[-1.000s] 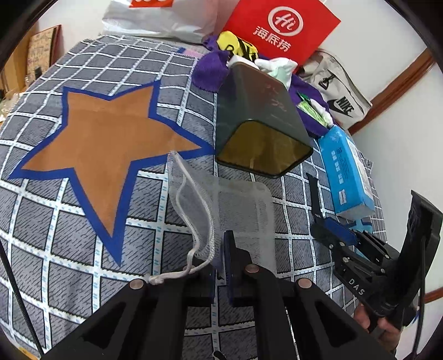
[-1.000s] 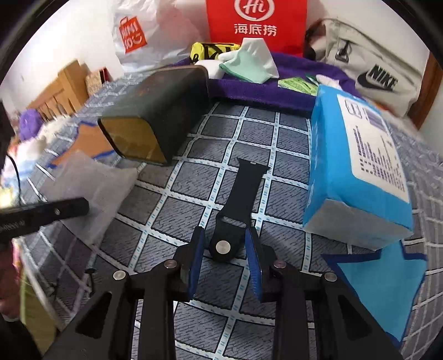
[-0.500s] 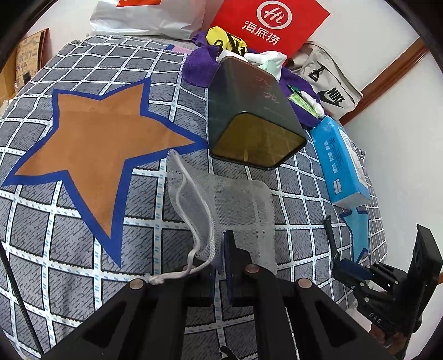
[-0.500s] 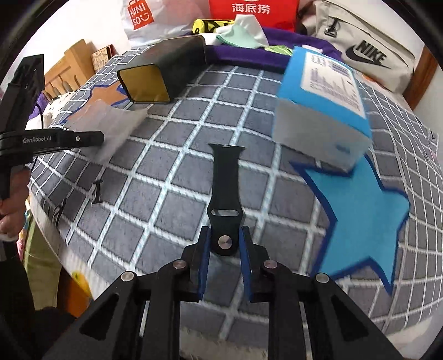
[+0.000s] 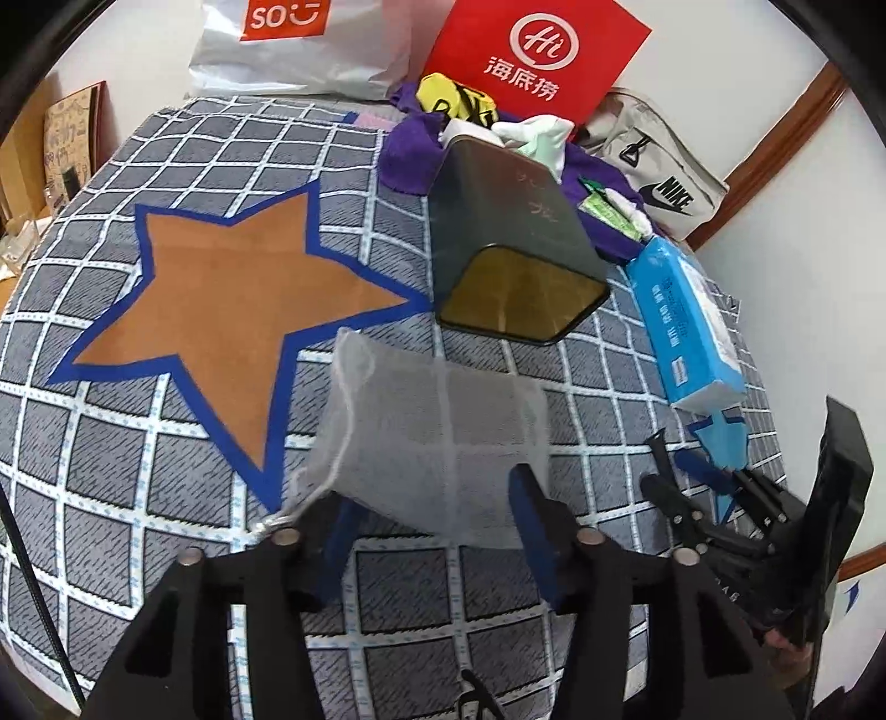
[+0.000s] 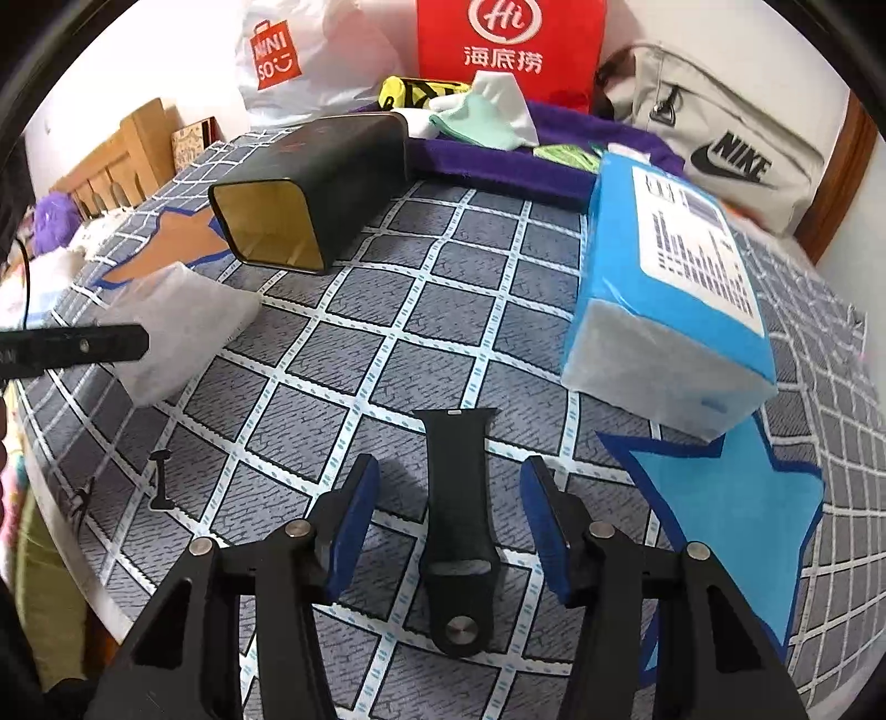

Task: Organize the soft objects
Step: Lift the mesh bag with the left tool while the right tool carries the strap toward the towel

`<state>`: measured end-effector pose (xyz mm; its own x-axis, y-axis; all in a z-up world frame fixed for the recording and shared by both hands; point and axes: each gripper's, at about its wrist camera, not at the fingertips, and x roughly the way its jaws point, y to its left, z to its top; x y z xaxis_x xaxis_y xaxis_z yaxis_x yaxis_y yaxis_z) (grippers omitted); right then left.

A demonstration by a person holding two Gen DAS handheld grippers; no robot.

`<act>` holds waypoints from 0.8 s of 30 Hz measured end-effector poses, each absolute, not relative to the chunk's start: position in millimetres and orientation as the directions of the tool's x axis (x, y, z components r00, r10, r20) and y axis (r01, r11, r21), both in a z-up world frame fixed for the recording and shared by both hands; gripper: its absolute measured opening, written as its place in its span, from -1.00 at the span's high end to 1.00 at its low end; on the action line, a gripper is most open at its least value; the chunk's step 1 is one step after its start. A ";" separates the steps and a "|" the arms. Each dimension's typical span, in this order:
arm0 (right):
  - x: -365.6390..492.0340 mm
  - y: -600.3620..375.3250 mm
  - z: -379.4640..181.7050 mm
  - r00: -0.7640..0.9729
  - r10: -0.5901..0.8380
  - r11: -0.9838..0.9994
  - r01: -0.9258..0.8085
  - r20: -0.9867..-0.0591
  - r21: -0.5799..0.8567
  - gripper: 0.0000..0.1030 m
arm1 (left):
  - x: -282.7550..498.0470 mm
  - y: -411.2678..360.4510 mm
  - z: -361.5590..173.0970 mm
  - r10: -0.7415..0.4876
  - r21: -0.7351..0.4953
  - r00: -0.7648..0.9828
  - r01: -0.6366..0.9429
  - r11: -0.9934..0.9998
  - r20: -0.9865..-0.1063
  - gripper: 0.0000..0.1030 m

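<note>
A: Nearest, the right hand-held gripper (image 6: 451, 518) stands released; its jaws have just been opening, and the black watch strap (image 6: 458, 520) lies loose between the blue pads on the checked bed cover (image 6: 354, 354).

B: And the left hand-held gripper (image 5: 434, 523)?

A: Also let go, its jaws just having opened. The white mesh drawstring pouch (image 5: 437, 437) lies flat between and ahead of its pads, untouched.

B: Further out?

A: A dark tin (image 5: 509, 243) on its side, gold inside, mouth toward the cameras. Right of it a blue tissue pack (image 6: 675, 277); only the right view shows its printed white label, too small to read.

B: Any brands?

A: At the back, a red bag (image 6: 509, 50) with "Hi" and 海底捞, a grey NIKE bag (image 6: 720, 155), and a white bag (image 6: 288, 61) reading MINISO in the right view, cut to "SO" in the left.
</note>
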<state>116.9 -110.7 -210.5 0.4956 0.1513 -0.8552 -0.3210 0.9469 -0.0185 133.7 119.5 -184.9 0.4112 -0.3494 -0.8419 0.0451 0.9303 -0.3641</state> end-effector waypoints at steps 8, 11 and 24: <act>108.6 -128.7 -207.7 0.467 0.183 0.942 -0.336 -0.865 0.017 0.60 | 145.4 82.2 -192.6 -0.210 -0.202 0.429 0.064 0.977 -0.878 -0.59; 103.5 -142.0 -206.1 0.460 0.191 0.947 -0.318 -0.867 0.041 0.61 | 148.2 60.0 -198.0 -0.079 -0.053 0.444 0.072 0.996 -0.892 -0.64; 92.6 -196.4 -176.5 0.542 0.180 0.973 -0.218 -0.821 0.069 0.61 | 146.7 44.0 -187.1 -0.183 -0.151 0.466 0.105 0.983 -0.866 0.81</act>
<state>92.6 -196.4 -176.5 0.5422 0.1799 -0.8208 -0.2180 0.9735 0.0693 146.7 44.0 -187.1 0.4656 -0.1830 -0.8659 0.1047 0.9829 -0.1515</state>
